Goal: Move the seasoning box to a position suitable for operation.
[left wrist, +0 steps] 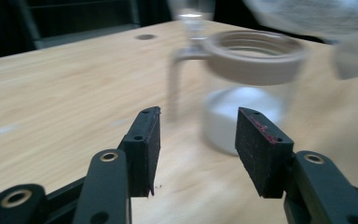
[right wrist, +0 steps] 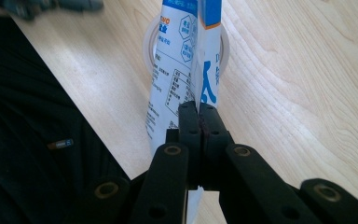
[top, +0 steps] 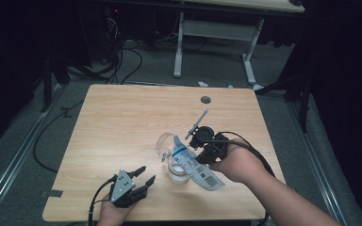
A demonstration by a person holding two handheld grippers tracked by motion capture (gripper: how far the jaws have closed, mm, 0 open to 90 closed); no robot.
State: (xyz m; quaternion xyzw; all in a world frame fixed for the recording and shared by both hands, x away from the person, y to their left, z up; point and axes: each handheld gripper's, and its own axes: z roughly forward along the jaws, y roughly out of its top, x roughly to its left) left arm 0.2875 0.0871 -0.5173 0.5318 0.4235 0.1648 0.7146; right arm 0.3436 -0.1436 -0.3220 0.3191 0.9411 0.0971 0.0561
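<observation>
1. High view. On the bench (top: 122, 122) you had a clear glass jar (top: 176, 169) with a handle and a layer of white powder in the bottom. Your right gripper (top: 202, 153) held a white and blue packet (top: 195, 165) tilted over the jar's mouth. Your left gripper (top: 143, 176) lay near the jar on its left, jaws parted and holding nothing. Advice: bring the left jaws to the jar's wall before tipping further, since I judged that an unsteadied jar might slide.

2. Left gripper view. The jaws stood about half open and empty, and the blurred jar (left wrist: 247, 93) sat just ahead between them, apart from both pads. The powder lay low inside it. Advice: close on the body below the thick rim, clear of the handle.

3. Right gripper view. The jaws were fully clamped on the folded packet (right wrist: 186, 60), whose far end hung at the jar's rim (right wrist: 149, 39). Advice: keep the opening centred over the mouth and pour slowly.
</observation>
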